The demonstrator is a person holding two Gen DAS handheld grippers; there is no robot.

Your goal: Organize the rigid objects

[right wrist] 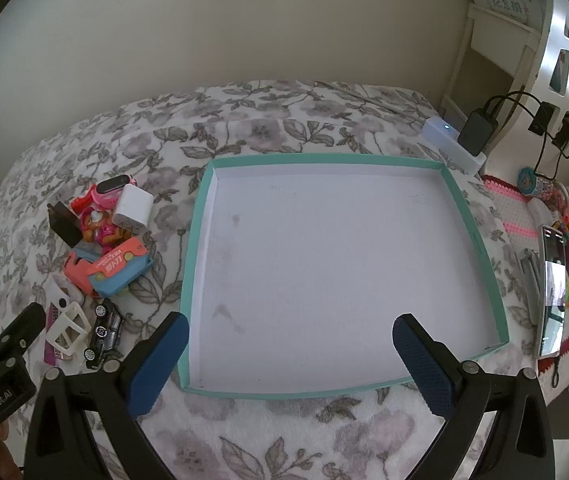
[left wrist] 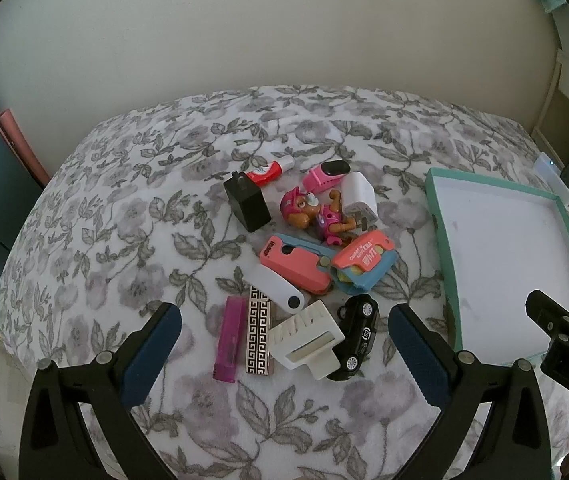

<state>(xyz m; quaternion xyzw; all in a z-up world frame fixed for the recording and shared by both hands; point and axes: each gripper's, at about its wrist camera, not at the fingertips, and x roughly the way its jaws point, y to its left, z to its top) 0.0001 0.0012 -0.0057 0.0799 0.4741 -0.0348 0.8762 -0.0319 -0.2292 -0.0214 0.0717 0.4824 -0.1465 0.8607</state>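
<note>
The rigid objects lay in a loose pile on the flowered bedspread (left wrist: 132, 208), to the left of the teal-rimmed tray (right wrist: 194, 264), whose white floor held nothing. Both claws stood wide apart and gripped nothing: the left claw (left wrist: 284, 344) hung above the near edge of the pile, the right claw (right wrist: 290, 356) above the tray's near side. The pieces looked light, hard and mostly smooth, so they would likely slip under a careless pinch and were best taken across their flat, parallel sides. The black toy car (left wrist: 355, 336) could be pinched across its doors, the white ribbed clip (left wrist: 308, 334) across its broad body, the purple lighter (left wrist: 228, 338) and the patterned bar (left wrist: 259, 332) across their narrow widths. The black cube (left wrist: 246, 202) and the white charger (left wrist: 360, 196) offered square faces, though the charger's prongs appeared to point toward the pile. The toy pup figure (left wrist: 312, 212) was lumpy and probably best held at the torso. The two coral-and-blue cases (left wrist: 324, 266) overlapped, and the white oval tag (left wrist: 276, 286) rested partly on the bar, so lifting one would probably disturb its neighbours. The soft bedding would sink under pressure, which would make a low approach harder. Beyond the tray, a phone (right wrist: 552, 292) and small clutter sat well apart from the work.
</note>
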